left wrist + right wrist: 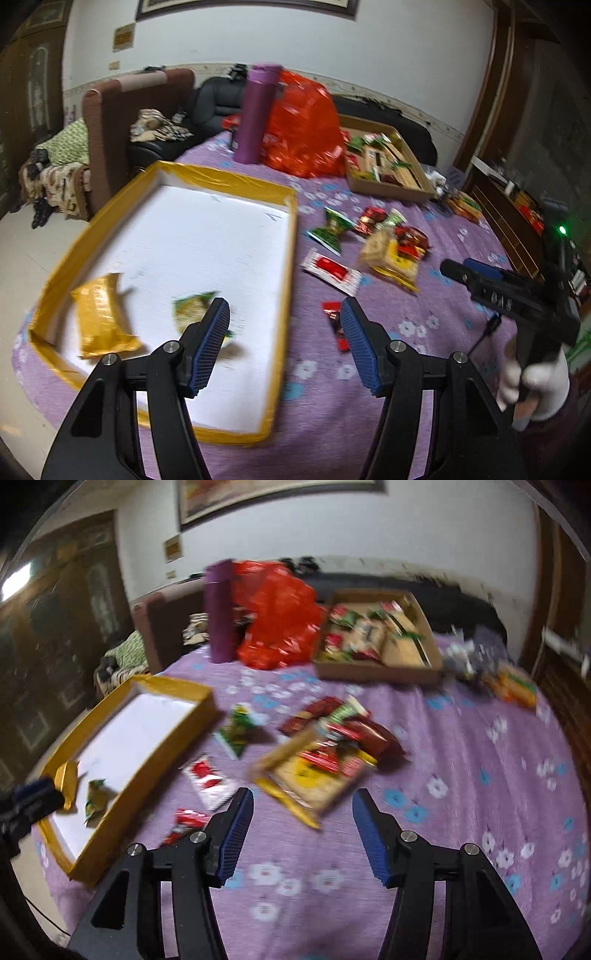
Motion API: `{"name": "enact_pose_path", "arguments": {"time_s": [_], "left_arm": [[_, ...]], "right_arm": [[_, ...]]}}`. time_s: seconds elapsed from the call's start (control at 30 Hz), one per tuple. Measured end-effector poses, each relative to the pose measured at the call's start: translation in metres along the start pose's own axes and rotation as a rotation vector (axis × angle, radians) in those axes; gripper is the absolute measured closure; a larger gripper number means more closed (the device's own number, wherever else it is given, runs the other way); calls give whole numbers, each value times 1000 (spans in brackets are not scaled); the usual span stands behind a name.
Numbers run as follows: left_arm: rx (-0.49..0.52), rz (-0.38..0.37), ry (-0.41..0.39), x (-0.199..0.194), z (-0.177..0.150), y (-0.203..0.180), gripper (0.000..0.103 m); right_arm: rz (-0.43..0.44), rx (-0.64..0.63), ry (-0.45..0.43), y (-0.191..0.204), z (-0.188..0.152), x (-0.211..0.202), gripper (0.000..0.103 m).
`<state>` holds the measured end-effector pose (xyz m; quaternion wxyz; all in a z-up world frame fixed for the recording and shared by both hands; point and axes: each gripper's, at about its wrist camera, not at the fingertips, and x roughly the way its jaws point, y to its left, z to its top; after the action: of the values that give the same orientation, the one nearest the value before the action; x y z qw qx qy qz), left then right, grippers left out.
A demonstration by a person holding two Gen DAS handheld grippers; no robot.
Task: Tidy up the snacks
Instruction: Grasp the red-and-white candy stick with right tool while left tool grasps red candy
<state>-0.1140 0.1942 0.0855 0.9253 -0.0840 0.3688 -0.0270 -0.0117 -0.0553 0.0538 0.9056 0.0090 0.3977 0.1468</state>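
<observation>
A yellow-rimmed white tray [291, 236] lies on the purple cloth; a yellow packet [101, 321] and a small green packet [192, 314] lie inside it. My left gripper [284, 314] is open and empty over the tray's right rim. Loose snacks lie right of the tray: a green packet [332, 230], a white-red packet [330, 271], a small red packet [334, 321] and a cracker pack [391, 254]. My right gripper [303, 805] is open and empty, just short of the cracker pack [314, 775]. The tray also shows in the right wrist view [122, 738].
At the back stand a purple bottle [256, 114], a red plastic bag [306, 125] and a cardboard box of snacks [388, 162]. More packets [463, 206] lie near the far right edge. The right gripper's body [517, 291] shows at the right.
</observation>
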Motion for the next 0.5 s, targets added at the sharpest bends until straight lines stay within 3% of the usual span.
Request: {"name": "enact_pose_path", "arguments": {"time_s": [0.13, 0.23, 0.37, 0.5], "left_arm": [[23, -57, 52, 17, -3, -20, 41], [50, -77, 62, 21, -6, -31, 41], [76, -53, 40, 11, -6, -28, 41], [53, -47, 40, 3, -7, -9, 41]], "right_arm": [[122, 25, 37, -8, 2, 13, 43], [231, -54, 70, 20, 13, 33, 44], [278, -164, 119, 66, 24, 63, 45], [264, -231, 183, 96, 28, 99, 47]]}}
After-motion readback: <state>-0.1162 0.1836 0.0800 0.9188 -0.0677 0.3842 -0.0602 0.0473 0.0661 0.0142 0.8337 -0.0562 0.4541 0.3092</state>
